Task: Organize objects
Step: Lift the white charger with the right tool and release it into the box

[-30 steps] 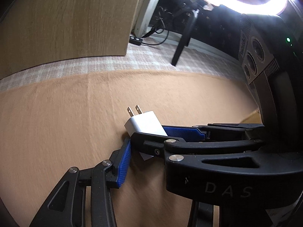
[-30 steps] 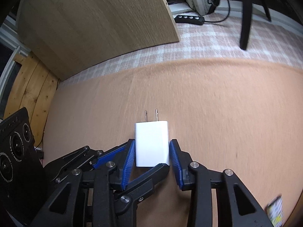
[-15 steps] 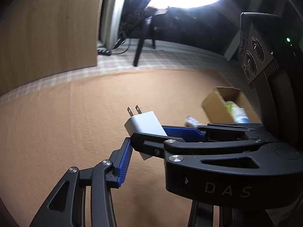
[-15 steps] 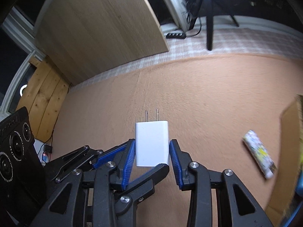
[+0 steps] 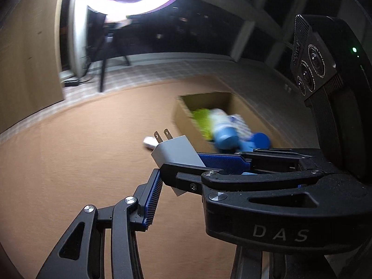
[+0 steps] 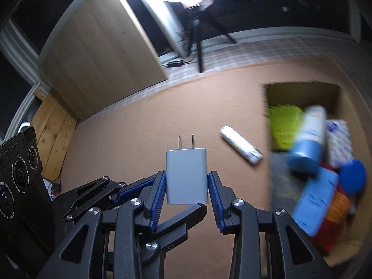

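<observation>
Tan carpet (image 6: 162, 121) spreads under both your tools. Ahead and right of them stands your cardboard box (image 6: 302, 90), part filled. Your right gripper (image 6: 187, 186) clamps the white charger (image 6: 186, 176) between its blue pads, 2 prongs forward. Your left gripper (image 5: 186, 174) brackets the same charger; contact unclear. Smallest, a wrapped packet (image 6: 241, 145) lies between charger and box.

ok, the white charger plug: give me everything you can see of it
The white charger is a smooth, plastic-looking rounded block with two flat metal prongs pointing away from the camera. It is lifted clear of the tan cloth, clamped on both sides by the right gripper. One left gripper finger crosses under its rear end.
</observation>
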The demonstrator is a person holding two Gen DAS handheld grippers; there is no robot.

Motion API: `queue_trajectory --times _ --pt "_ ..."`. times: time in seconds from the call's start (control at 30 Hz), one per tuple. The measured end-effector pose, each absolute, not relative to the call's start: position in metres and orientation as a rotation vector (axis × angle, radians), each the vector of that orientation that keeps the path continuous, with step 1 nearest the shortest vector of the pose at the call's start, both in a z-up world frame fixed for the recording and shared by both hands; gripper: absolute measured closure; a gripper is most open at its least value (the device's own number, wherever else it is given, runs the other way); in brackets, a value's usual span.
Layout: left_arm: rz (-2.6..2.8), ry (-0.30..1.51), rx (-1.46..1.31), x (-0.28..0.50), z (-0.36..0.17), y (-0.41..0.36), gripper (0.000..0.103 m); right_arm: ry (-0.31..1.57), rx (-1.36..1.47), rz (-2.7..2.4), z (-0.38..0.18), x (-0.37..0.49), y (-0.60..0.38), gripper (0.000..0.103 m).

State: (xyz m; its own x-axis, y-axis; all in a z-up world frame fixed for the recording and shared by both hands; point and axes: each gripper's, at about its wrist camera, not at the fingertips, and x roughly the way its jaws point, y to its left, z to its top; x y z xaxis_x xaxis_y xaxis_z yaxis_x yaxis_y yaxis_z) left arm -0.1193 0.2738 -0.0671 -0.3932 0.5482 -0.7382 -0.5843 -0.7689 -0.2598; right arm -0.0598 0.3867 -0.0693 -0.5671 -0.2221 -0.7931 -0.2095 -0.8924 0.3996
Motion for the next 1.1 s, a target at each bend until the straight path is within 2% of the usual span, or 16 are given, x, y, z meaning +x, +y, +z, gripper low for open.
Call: queue_trajectory --times 0.3,0.53,0.67,0.87,0.93,1.0,1.1 --pt "2.022 0.123 -1.132 -0.081 -0.075 0.34 0.056 -0.927 1.49 -2.725 -0.083 -0.001 0.435 0.069" --pt "1.952 0.157 -1.134 -0.073 -0.081 0.377 0.057 -0.986 1.49 -2.764 -0.09 0.026 0.459 0.069" --pt "1.932 0.165 -1.143 -0.072 -0.084 0.386 0.061 -1.013 1.491 -2.767 -0.094 0.033 0.469 0.069" --pt "1.929 0.183 -1.148 -0.072 -0.088 0.392 0.061 -1.024 1.465 -2.771 -0.095 0.035 0.474 0.069" --pt "1.922 0.179 -1.163 -0.074 -0.089 0.392 0.059 -1.034 1.47 -2.777 -0.095 0.035 0.475 0.067" --pt "1.929 0.178 -1.164 -0.075 -0.088 0.389 0.056 -1.032 1.484 -2.788 -0.095 0.035 0.475 0.06" --pt "1.936 0.168 -1.174 -0.078 -0.088 0.383 0.052 -1.024 1.495 -2.805 -0.094 0.036 0.476 0.058"
